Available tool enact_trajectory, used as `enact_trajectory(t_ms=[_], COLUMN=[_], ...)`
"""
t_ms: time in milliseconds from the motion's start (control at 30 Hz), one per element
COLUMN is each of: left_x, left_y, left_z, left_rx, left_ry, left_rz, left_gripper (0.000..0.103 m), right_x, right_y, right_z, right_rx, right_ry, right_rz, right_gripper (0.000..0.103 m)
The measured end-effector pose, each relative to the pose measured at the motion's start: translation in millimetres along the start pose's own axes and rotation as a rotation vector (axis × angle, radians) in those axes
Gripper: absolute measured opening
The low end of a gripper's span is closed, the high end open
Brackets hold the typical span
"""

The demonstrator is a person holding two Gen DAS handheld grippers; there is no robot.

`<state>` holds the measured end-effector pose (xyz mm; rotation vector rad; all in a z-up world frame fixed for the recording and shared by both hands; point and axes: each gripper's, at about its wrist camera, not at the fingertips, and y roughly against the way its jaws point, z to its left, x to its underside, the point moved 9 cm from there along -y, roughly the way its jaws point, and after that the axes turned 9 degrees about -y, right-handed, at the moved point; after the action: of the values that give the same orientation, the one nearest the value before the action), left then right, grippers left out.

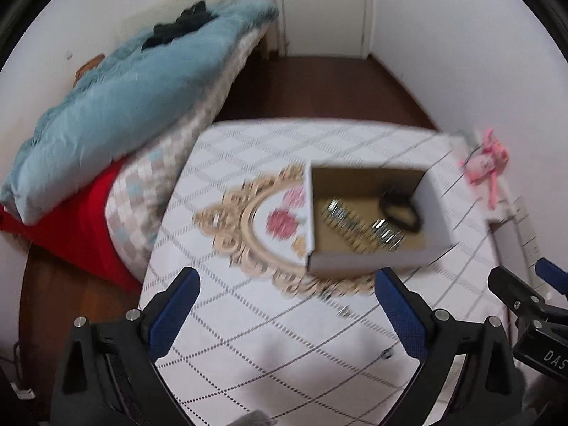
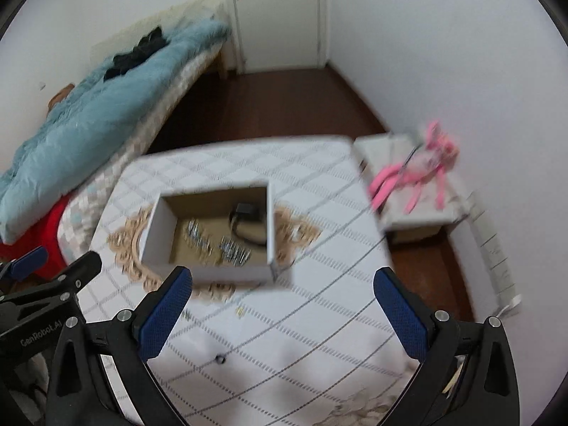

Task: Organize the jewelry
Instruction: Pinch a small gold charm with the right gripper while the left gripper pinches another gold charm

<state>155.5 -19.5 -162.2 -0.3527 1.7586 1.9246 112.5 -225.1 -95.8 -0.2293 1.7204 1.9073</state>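
Observation:
An open white cardboard box (image 1: 376,259) (image 2: 209,271) stands on an ornate beige tray (image 1: 248,213) (image 2: 124,245) on the quilted table. Inside lie a sparkly silver chain (image 1: 362,225) (image 2: 220,243) and a black band (image 1: 401,209) (image 2: 248,225). Small loose pieces lie on the cloth in front: a small ring (image 1: 386,354) (image 2: 220,359) and tiny earrings (image 1: 343,312) (image 2: 240,311). My left gripper (image 1: 285,291) is open and empty, above the cloth before the box. My right gripper (image 2: 280,291) is open and empty, also short of the box.
The table's white diamond-pattern cloth (image 1: 284,355) (image 2: 319,319) fills the foreground. A bed with a blue duvet (image 1: 117,106) (image 2: 88,117) and red cover lies left. A pink toy (image 1: 486,163) (image 2: 419,174) sits on a small stand to the right. Brown floor lies beyond.

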Motion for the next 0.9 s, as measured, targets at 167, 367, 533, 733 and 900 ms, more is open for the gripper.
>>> enact_trajectory(t_ms=[167, 367, 533, 733, 900], left_x=[38.8, 67.3, 76.6, 76.0, 70.4], left_y=[-45.3, -75.8, -85.6, -87.9, -85.8], left_z=[6.6, 15.1, 18.3, 14.7, -8.1], left_rx=[-0.021, -0.031, -0.028, -0.011, 0.058], left_ry=[0.005, 0.018, 0.031, 0.021, 0.003], left_rz=[0.116, 0.202, 0.232, 0.223, 0.2], left_gripper=[0.101, 0.101, 0.101, 0.101, 0.1], right_x=[40.9, 69.9, 80.4, 84.1, 80.9], right_y=[-63.3, -108.8, -128.1, -134.9, -129.4], right_z=[0.6, 19.6, 33.4, 42.3, 32.8], right_rx=[-0.065, -0.1, -0.09, -0.035, -0.054], right_ry=[-0.027, 0.021, 0.072, 0.15, 0.104], right_rz=[0.103, 0.16, 0.187, 0.138, 0.133], right_gripper=[0.086, 0.064, 0.041, 0.008, 0.007])
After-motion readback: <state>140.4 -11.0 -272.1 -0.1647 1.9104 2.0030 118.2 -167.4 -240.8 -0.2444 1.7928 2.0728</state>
